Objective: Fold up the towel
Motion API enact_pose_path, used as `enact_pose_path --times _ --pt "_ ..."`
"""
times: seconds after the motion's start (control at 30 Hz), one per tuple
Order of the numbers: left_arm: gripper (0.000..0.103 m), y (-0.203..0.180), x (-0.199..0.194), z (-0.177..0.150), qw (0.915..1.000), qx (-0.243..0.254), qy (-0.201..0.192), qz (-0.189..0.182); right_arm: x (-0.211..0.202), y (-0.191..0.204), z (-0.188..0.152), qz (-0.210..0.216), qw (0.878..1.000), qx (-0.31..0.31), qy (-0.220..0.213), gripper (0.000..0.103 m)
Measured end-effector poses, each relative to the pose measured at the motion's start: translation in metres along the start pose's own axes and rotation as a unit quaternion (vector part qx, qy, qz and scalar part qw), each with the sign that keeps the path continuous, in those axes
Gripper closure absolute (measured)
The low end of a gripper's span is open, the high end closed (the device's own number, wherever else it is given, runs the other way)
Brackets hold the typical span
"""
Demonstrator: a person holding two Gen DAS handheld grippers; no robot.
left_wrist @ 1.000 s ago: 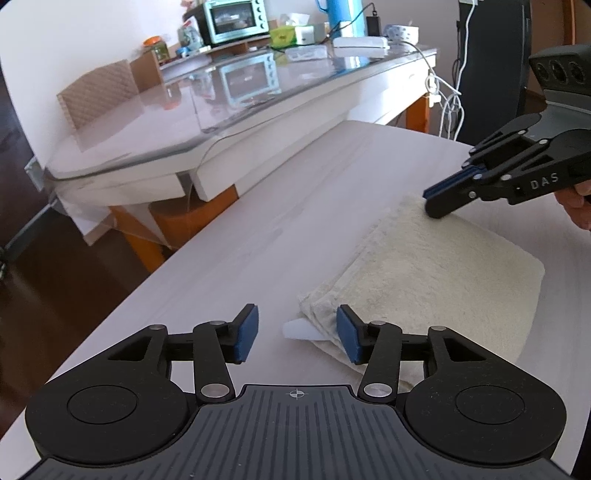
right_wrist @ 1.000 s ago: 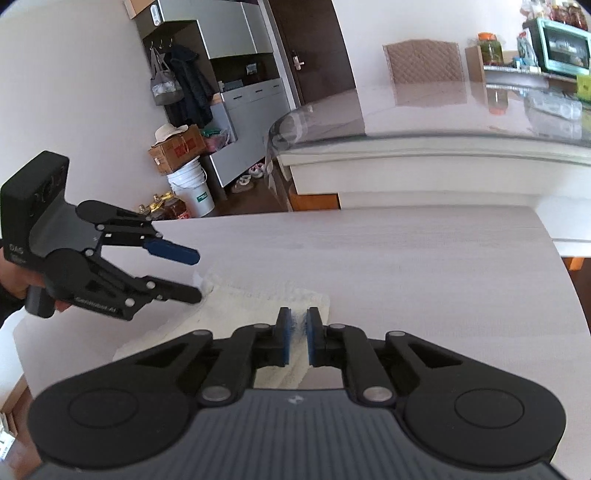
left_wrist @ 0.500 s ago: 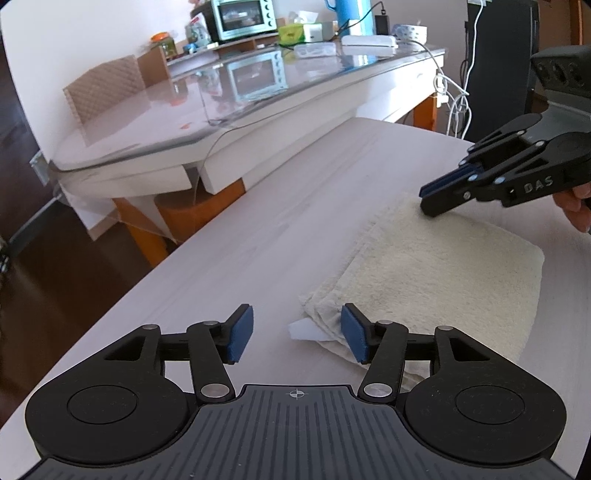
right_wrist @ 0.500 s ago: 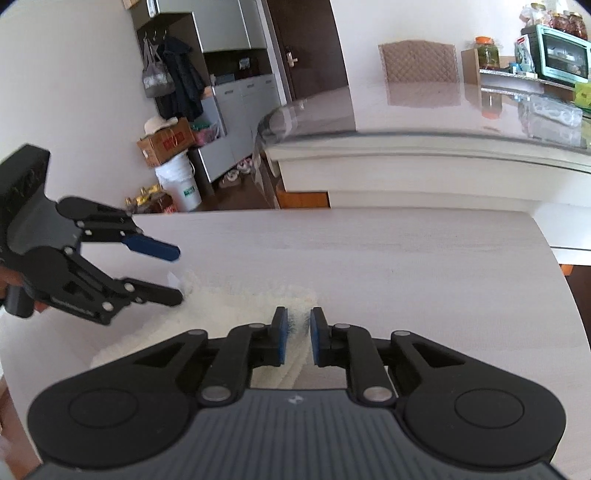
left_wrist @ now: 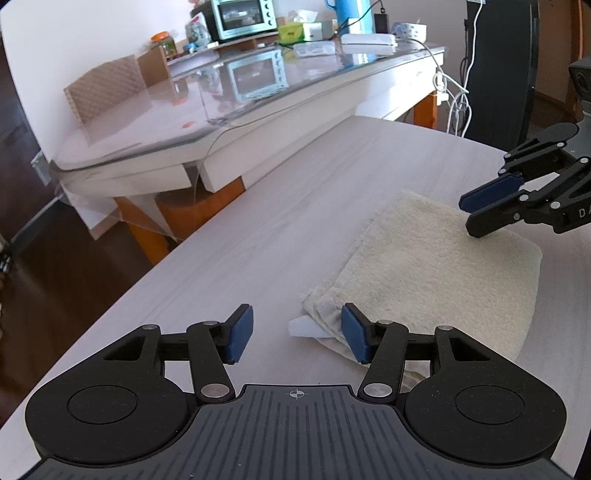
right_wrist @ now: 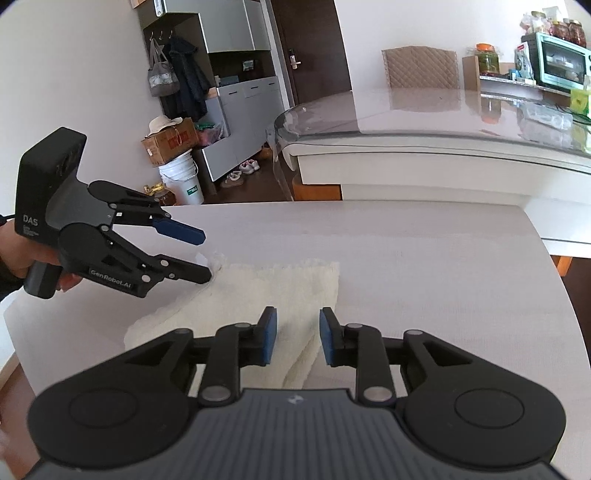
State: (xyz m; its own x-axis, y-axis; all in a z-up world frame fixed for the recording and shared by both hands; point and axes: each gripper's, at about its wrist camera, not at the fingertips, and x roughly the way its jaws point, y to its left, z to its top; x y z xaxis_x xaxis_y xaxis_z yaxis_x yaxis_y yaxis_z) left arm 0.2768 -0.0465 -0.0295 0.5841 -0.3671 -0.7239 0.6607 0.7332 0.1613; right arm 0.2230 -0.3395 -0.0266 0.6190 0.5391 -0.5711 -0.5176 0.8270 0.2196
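A cream towel (left_wrist: 436,273) lies folded flat on the pale wooden table (left_wrist: 295,206); it also shows in the right wrist view (right_wrist: 266,291). My left gripper (left_wrist: 297,334) is open and empty, its jaws around the towel's near corner, where a white label (left_wrist: 303,328) sticks out. It also shows in the right wrist view (right_wrist: 205,254). My right gripper (right_wrist: 295,334) is open and empty, just above the towel's opposite corner. It shows in the left wrist view (left_wrist: 476,214), low over the towel's far edge.
A glass-topped table (left_wrist: 221,110) stands close behind the wooden one, with a toaster oven (left_wrist: 243,18), jars and boxes on it. Cables (left_wrist: 456,99) hang at its end. A chair (right_wrist: 421,68), a cardboard box (right_wrist: 171,140) and a bucket (right_wrist: 183,181) stand beyond.
My right gripper has opened, let go of the towel corner and drawn back a little. My left gripper has stayed open and has barely moved.
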Motion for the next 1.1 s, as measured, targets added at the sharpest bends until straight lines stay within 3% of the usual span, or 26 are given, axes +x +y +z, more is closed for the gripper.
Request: enact_pose_path --times 0.13,0.27,0.53,0.93,1.03,1.1 --pt "0.045 0.001 0.000 -0.001 1.0000 -0.001 -0.001 0.000 -0.001 0.001 -0.001 0.000 1.000 0.005 0.002 0.074" --pt "0.043 0.002 -0.002 -0.001 0.9999 -0.008 -0.009 -0.002 -0.005 -0.002 -0.002 0.001 1.000 0.021 -0.003 0.067" --pt "0.042 -0.001 -0.016 0.000 0.9995 0.003 -0.025 -0.016 -0.024 -0.006 -0.018 0.026 0.998 0.064 0.006 0.067" --pt "0.043 -0.027 0.001 0.043 0.9945 0.040 -0.039 -0.089 -0.029 0.004 -0.032 0.026 0.996 0.081 0.007 0.067" --pt "0.043 -0.031 0.009 0.052 0.9940 0.043 -0.034 -0.094 -0.026 0.005 -0.034 0.029 0.996 0.084 0.009 0.070" --pt "0.043 -0.033 0.009 0.050 0.9940 0.049 -0.032 -0.093 -0.025 0.006 -0.036 0.029 0.996 0.082 0.011 0.078"
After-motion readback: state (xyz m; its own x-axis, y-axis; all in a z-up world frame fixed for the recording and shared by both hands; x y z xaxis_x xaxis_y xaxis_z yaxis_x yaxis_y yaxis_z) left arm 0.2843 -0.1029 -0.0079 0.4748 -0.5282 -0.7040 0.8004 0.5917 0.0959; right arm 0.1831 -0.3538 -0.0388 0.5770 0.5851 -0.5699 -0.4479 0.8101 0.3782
